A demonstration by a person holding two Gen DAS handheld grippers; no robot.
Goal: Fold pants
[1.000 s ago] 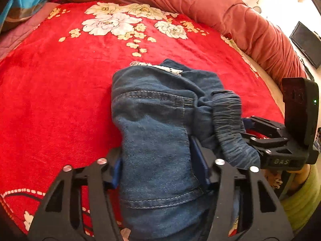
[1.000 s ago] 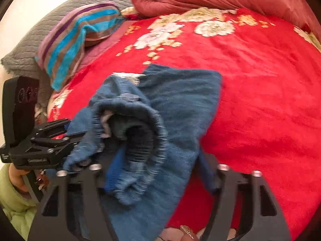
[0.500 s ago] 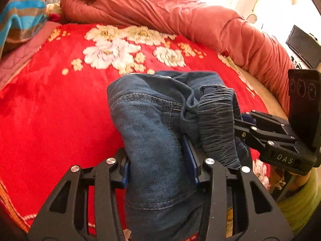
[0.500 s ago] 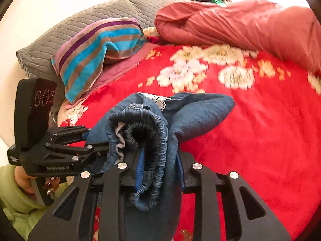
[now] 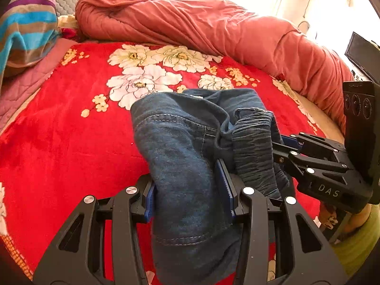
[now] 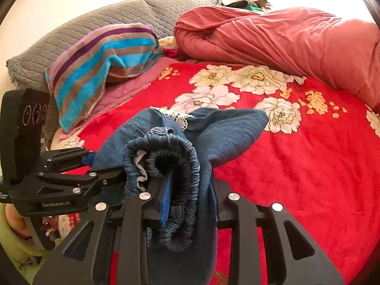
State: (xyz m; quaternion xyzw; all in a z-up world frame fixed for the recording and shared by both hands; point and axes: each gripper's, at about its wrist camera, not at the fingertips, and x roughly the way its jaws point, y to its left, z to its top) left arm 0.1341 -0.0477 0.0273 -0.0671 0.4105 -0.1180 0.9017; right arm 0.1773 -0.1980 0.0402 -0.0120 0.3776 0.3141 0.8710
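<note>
While clamped: one pants (image 5: 185, 147), two claws.

Bed covered by red plush blanket (image 5: 59, 147) printed with large cream flowers. Rolled salmon-pink quilt (image 5: 213, 33) lay along its far edge. At the head, grey quilted pillow (image 6: 99, 26) stood against a pale wall, a striped towel (image 6: 99, 54) in blue, brown and purple draped in front of it. Strong daylight washed out the far right corner. Dark flat screen (image 5: 363, 57) stood beyond the bed at right
</note>
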